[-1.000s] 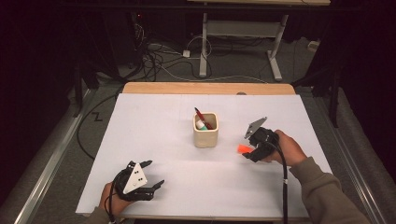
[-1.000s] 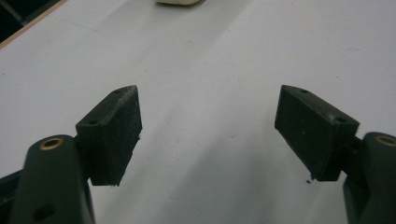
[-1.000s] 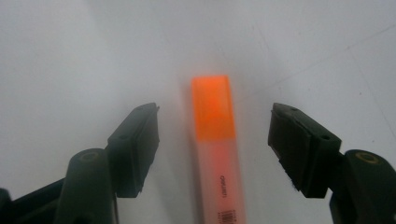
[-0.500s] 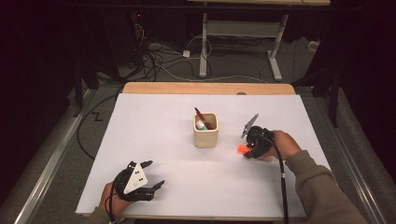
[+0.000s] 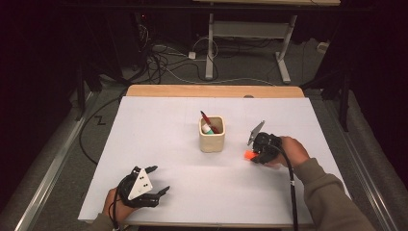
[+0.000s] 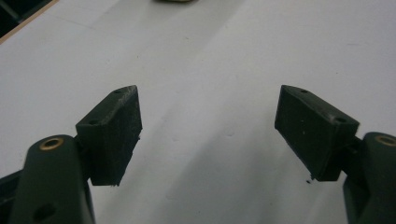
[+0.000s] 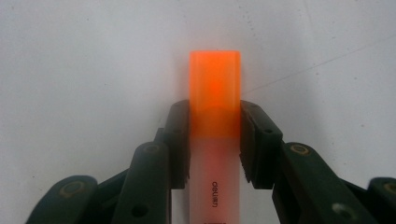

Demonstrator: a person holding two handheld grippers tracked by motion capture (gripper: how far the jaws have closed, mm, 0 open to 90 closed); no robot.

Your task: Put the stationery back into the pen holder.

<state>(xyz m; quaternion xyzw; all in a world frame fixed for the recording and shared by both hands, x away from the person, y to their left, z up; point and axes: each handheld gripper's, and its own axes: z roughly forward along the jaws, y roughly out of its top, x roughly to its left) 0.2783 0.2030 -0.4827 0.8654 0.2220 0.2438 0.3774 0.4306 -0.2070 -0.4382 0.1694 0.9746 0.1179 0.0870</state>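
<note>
An orange highlighter [image 7: 215,93] with a pale barrel lies on the white table, right of the cup. My right gripper [image 7: 215,140] has just been closing on it, and both pads now press on its sides just behind the orange cap. In the high view this gripper [image 5: 253,155] sits low over the table with the orange tip [image 5: 248,155] poking out to its left. My left gripper [image 5: 161,179] rests near the front left edge, open, with bare table between its pads [image 6: 116,126].
A beige square cup [image 5: 212,137] holding a red pen and other items stands mid-table, left of the right gripper. The white sheet [image 5: 159,120] covers a wooden tabletop [image 5: 211,90]. Cables and desk legs lie on the floor beyond.
The right gripper has tipped and settled a little lower over the orange highlighter, and its jaws have narrowed onto it. The left gripper has stayed where it was.
</note>
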